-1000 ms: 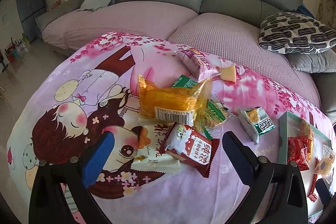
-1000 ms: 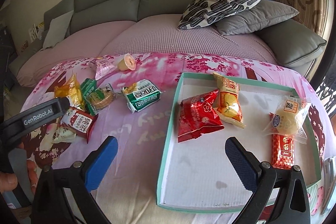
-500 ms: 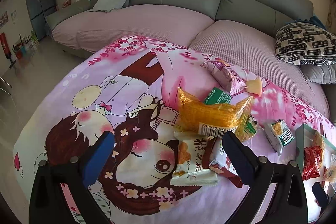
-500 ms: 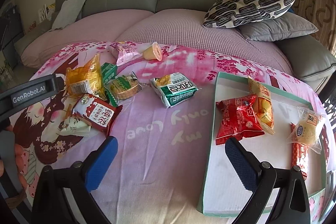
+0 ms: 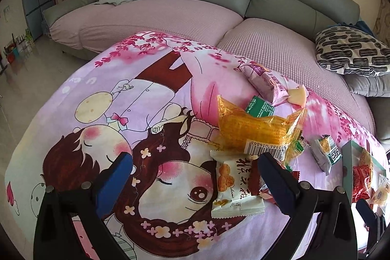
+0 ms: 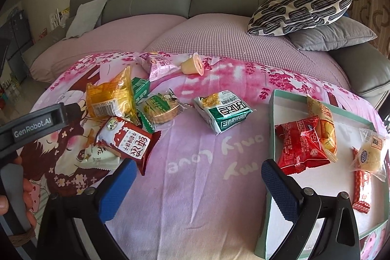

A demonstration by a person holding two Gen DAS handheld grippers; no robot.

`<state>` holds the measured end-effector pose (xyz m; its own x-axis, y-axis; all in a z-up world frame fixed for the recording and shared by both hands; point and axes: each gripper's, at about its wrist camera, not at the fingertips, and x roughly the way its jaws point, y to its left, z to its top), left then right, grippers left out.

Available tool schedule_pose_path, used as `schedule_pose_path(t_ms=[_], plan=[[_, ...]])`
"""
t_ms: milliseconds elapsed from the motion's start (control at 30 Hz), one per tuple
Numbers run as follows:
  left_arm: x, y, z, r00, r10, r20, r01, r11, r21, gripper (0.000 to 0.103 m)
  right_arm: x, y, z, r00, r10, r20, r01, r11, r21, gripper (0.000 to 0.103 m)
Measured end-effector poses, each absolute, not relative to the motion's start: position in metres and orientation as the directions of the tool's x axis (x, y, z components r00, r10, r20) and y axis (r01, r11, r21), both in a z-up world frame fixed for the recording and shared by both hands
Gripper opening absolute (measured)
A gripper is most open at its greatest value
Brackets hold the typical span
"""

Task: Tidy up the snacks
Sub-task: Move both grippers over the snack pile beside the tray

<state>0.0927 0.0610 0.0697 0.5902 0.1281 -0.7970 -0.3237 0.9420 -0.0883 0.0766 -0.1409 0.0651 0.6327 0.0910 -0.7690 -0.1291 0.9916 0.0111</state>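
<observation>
Both the left gripper (image 5: 195, 177) and the right gripper (image 6: 197, 177) hung wide open and empty above the cartoon blanket (image 6: 195, 187). Beyond them lay a loose snack pile around the orange packet (image 5: 258, 130), the green-white packet (image 6: 225, 110) apart; four more snacks sat in the teal-rimmed tray (image 6: 273, 128).

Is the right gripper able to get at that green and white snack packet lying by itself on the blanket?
Probably yes: the right gripper is open, and the green and white packet lies alone ahead with only bare blanket between.
</observation>
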Motion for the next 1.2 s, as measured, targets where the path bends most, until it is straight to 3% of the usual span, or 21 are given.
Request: schedule_pose_path(t_ms=[367,1200], plan=[[0.103,0.063,0.040,0.530,0.046,-0.846,-0.280,0.952,-0.124,0.102,0.084,-0.152,0.059,0.637,0.085,-0.766,-0.084,0.996,0.040,0.103],[0.097,0.124,0.024,0.494,0.051,-0.868,-0.392,0.904,-0.170,0.102,0.117,-0.072,0.044,0.587,0.245,-0.772,-0.188,0.968,0.165,0.103]])
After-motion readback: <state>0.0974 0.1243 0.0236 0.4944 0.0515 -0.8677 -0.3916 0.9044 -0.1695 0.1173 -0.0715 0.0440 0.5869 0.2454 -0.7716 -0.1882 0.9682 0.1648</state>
